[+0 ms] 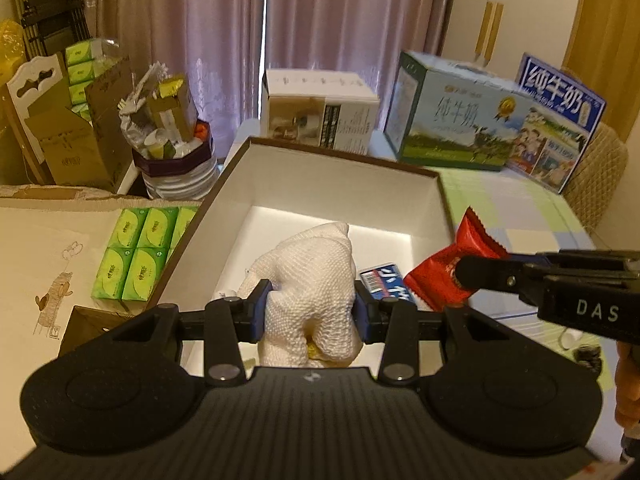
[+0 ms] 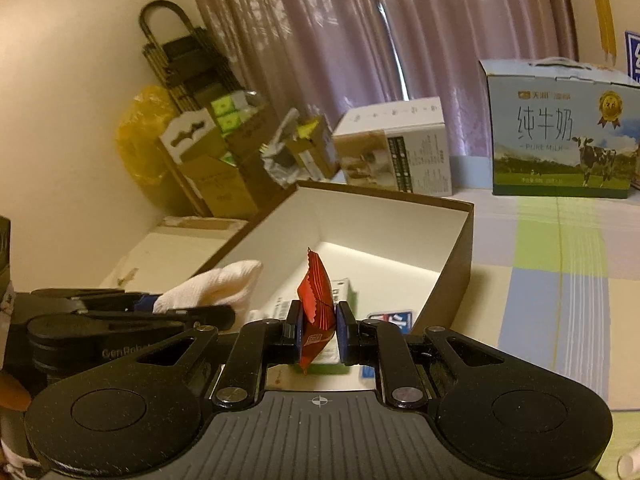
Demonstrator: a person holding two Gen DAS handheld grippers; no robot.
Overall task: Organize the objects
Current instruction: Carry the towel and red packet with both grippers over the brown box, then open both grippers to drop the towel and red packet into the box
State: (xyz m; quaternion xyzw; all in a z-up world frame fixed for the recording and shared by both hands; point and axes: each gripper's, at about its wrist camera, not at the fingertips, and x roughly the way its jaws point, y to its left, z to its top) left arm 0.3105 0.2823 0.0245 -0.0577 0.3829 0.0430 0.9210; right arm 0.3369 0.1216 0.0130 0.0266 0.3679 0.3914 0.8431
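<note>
My left gripper (image 1: 312, 312) is shut on a white knitted glove (image 1: 316, 272), held above the near end of an open box (image 1: 340, 168) with white inner walls. From the right, my right gripper (image 1: 466, 276) comes in shut on a red snack packet (image 1: 456, 264), over the box's near right corner. In the right wrist view the red packet (image 2: 318, 304) stands upright between the blue pads of the right gripper (image 2: 318, 332). The white glove (image 2: 216, 286) shows at the left in the left gripper (image 2: 192, 308). A blue-and-white pack (image 1: 384, 280) lies on the box's floor.
Two milk cartons (image 1: 452, 120) and a white carton (image 1: 320, 112) stand behind the box on the checked tablecloth (image 2: 560, 280). Green tissue packs (image 1: 136, 252) lie left of the box. Cardboard boxes (image 1: 76, 140) and a stuffed bin (image 1: 172, 136) crowd the back left.
</note>
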